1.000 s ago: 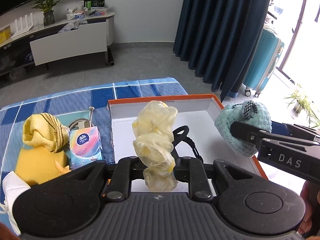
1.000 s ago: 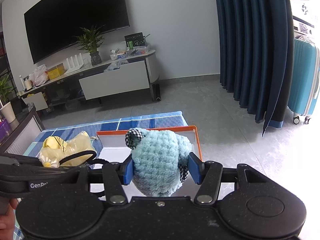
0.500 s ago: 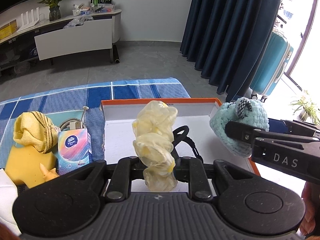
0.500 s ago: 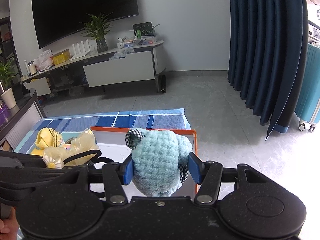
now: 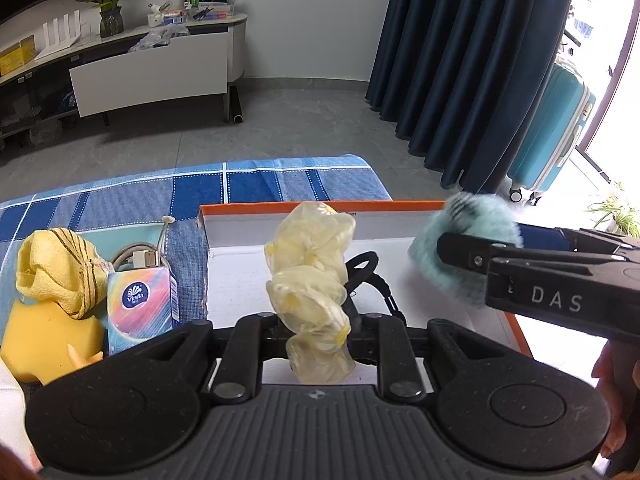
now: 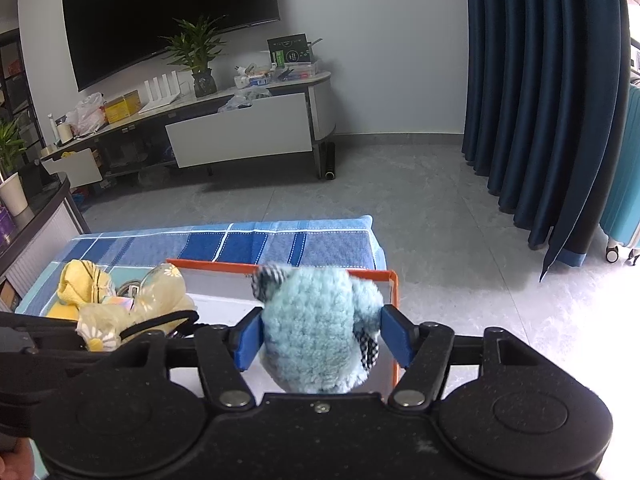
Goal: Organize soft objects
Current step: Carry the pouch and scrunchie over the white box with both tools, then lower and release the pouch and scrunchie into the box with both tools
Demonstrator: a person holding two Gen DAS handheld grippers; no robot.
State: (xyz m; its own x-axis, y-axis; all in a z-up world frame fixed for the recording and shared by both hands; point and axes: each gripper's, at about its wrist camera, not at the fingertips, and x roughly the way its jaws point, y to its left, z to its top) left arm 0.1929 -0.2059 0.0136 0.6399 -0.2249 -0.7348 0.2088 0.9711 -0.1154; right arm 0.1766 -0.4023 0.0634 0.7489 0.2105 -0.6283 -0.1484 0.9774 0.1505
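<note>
Item: two soft pieces held above the box [image 5: 320,211], ready to drop.
Left gripper [image 5: 320,332] jaws closed on upright scrunchie [image 5: 310,280]; right gripper [image 6: 320,336] jaws clamp plush [image 6: 316,328], rightward.

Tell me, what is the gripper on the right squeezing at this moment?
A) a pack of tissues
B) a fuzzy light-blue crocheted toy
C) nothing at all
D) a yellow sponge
B: in the right wrist view the right gripper has its blue pads pressed against both sides of the light-blue crocheted toy, held above the orange-rimmed box.
</note>
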